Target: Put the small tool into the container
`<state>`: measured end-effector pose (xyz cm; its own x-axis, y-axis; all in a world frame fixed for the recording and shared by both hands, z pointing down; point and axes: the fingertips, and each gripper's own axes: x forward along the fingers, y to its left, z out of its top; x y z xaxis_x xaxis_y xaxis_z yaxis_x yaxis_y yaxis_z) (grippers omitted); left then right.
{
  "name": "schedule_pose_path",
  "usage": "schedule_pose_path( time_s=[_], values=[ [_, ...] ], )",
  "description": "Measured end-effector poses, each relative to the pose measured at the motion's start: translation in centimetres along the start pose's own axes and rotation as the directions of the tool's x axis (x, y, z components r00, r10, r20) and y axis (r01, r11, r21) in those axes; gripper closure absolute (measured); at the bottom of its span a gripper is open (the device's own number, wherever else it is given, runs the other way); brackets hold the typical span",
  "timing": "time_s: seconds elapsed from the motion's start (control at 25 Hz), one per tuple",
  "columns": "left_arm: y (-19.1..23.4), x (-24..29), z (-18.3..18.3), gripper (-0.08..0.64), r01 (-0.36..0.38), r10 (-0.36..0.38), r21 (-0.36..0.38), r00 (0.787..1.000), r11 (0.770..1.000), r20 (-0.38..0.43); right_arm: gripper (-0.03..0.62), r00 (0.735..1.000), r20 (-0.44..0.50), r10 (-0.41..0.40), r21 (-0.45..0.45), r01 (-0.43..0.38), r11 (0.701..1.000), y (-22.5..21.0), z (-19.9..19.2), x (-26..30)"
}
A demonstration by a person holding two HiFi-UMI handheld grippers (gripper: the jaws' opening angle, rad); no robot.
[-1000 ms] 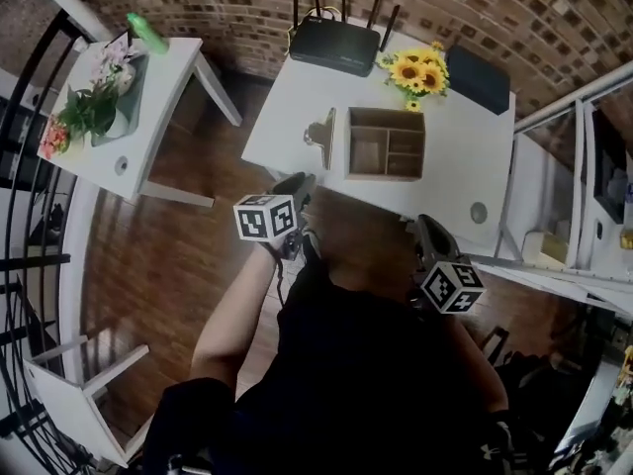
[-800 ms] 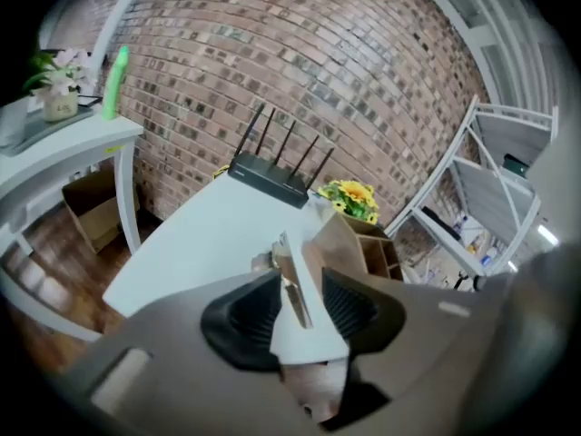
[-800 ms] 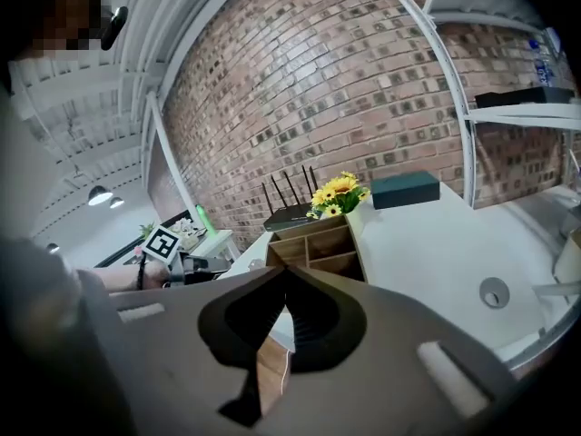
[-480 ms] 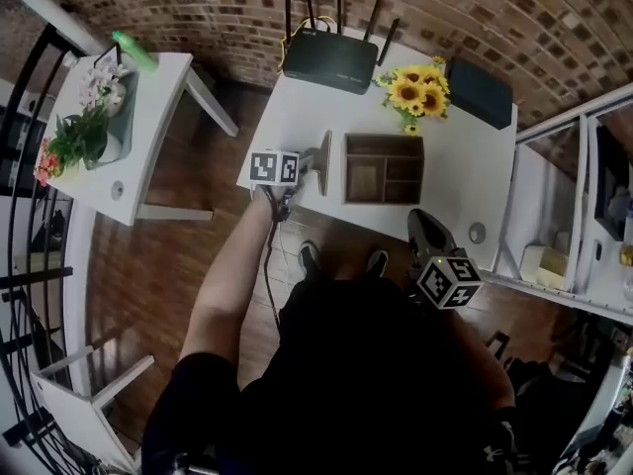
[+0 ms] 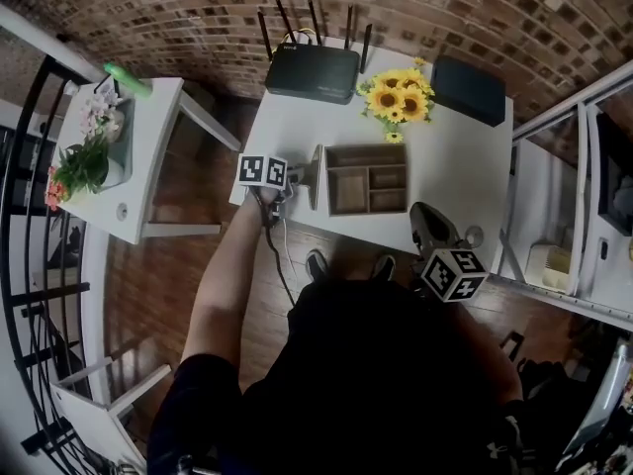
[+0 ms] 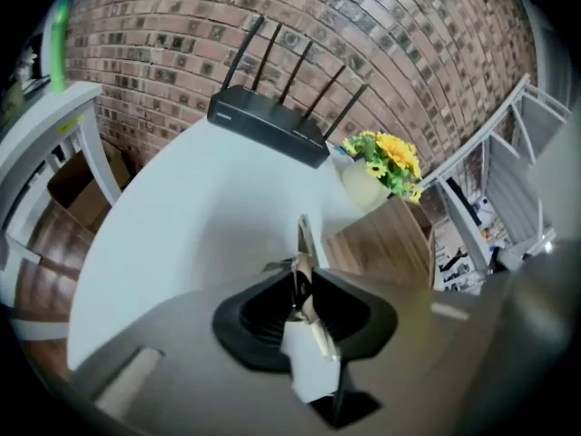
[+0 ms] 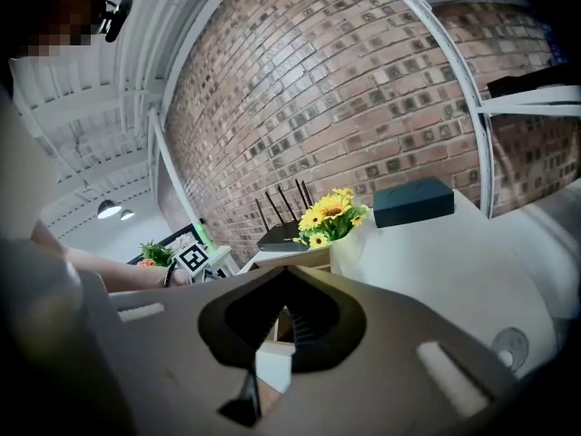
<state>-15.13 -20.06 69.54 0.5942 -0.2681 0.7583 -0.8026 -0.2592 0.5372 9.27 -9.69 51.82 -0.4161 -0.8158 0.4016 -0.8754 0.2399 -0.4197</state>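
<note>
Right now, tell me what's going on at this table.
A person works at the white table with a gripper in each hand. The left gripper has its jaws closing on the small tool, a thin metal piece just left of the wooden container. The container looks empty, so the tool is not yet in it. The right gripper hangs at the table's near edge, jaws together and holding nothing.

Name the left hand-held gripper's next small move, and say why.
Probably finish the squeeze before lifting: the left hand-held gripper's jaws are closing on the small tool, which seems to sit on the white table, just beside the wooden container.
</note>
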Motion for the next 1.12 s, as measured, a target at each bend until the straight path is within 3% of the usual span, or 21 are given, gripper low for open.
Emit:
schedule_pose_path(
  time_s=[0.24, 0.44, 0.88, 1.0, 1.12],
  values=[
    [-1.3, -0.8, 0.4, 0.534, -0.007, 0.009, 0.042, 0.999, 0.999, -0.032, 0.581, 1.000, -0.009, 0.013, 0.051, -0.012, 0.999, -0.8, -0.6, 0.3],
    [-1.6, -2.4, 1.2, 0.548, -0.082, 0.095, 0.184, 0.994, 0.979, -0.061, 0.581, 1.000, -0.001, 0.021, 0.063, -0.021, 0.998, -0.8, -0.4, 0.6],
    [-5.6, -7.0, 4.9, 0.549, -0.109, 0.073, 0.260, 0.987, 0.959, 0.142, 0.581, 1.000, 0.012, 0.017, 0.050, -0.018, 0.999, -0.5, -0.2, 0.4],
    [-7.4, -8.0, 5.7, 0.549, -0.116, 0.060, 0.322, 0.982, 0.939, 0.178, 0.581, 1.000, 0.011, 0.017, 0.051, -0.017, 0.999, -0.3, -0.3, 0.4],
    [-9.3, -8.9, 6.1, 0.549, -0.130, 0.051, 0.408, 0.979, 0.904, 0.198, 0.581, 1.000, 0.008, 0.017, 0.051, -0.018, 0.999, 0.0, -0.5, 0.3]
  ],
)
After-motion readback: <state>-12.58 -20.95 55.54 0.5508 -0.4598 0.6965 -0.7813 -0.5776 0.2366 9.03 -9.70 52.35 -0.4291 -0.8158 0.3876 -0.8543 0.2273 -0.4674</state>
